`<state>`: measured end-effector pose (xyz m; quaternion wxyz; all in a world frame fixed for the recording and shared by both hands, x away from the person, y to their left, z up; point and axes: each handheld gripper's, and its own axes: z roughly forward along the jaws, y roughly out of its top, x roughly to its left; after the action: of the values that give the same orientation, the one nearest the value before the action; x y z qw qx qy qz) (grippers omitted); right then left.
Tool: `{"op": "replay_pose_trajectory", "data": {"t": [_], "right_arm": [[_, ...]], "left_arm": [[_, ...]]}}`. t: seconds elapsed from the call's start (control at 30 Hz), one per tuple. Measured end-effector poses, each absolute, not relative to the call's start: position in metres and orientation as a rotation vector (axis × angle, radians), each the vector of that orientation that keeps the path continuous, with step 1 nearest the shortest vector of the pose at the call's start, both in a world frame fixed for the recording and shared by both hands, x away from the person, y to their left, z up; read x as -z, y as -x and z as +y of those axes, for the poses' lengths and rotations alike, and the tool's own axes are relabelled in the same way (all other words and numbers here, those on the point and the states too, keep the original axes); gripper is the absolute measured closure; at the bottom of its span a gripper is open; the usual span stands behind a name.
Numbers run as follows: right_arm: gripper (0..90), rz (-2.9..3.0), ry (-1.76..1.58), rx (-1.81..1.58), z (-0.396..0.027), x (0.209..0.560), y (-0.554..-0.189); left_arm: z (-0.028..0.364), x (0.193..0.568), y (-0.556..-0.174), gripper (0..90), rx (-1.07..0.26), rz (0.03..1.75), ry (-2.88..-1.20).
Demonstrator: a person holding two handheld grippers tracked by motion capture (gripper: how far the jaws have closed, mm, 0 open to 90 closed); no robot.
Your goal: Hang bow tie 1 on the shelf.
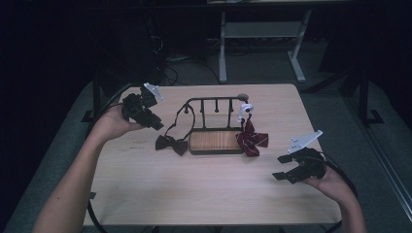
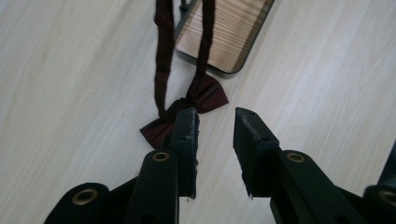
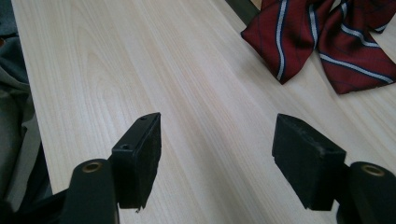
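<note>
Pale wood-grain table [image 1: 204, 194] lies bare along its near edge. On its left, the left gripper [image 1: 156, 124] hangs with jaws parted, empty, just beside the dark bow tie [image 1: 171, 144] whose strap loops onto the black rack [image 1: 216, 127]. Right gripper [image 1: 281, 167] gapes wide near the striped bow tie [image 1: 251, 139].

My right hand-held gripper [image 3: 217, 154] has its two black jaws standing wide apart over the pale wood tabletop [image 3: 140, 70], nothing between them. Beyond the right jaw lies a dark red striped bow tie [image 3: 322, 42], well clear of it.
</note>
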<state>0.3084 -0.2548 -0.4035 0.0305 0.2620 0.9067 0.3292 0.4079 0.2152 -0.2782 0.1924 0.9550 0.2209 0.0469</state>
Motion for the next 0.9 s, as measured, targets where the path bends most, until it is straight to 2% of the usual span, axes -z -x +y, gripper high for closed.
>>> {"op": "replay_pose_trajectory", "data": {"t": [0.37, 0.9], "right_arm": [[30.6, 2.782, -0.822, -1.011, -0.258, 0.404, -0.308], [28.8, 2.776, -0.841, -0.999, -0.261, 0.404, -0.308]], "left_arm": [[0.223, 0.296, -0.397, 64.3, -0.125, 0.617, -2.66], [0.234, 0.319, -0.375, 50.9, -0.117, 0.62, -2.626]]}}
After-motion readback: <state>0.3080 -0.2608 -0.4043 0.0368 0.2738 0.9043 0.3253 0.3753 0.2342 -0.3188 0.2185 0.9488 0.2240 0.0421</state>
